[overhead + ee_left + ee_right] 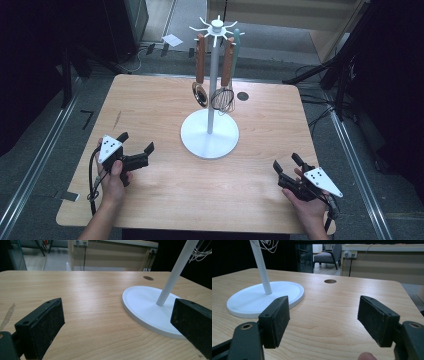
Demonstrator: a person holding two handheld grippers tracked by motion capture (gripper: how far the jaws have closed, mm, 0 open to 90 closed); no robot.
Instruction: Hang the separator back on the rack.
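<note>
A white utensil stand (209, 134) rises from a round base at the middle of the wooden table (165, 200). From its top hooks hang a wooden-handled spoon (200, 75), a wire whisk (223, 99) and a pale green-handled tool (236, 42). My left gripper (136, 142) rests low at the table's left, open and empty, its jaws toward the stand. My right gripper (286, 161) sits at the front right, open and empty. In the left gripper view the gripper (118, 310) frames bare wood and the stand base (147, 305). The right gripper (324, 306) has the stand base (257, 296) off to its left.
A small round cable hole (243, 96) lies behind the stand on the right. Dark floor, metal rails (40, 150) and cables (315, 100) surround the table. A counter (382, 260) and a grey chair (329, 255) stand beyond the far edge.
</note>
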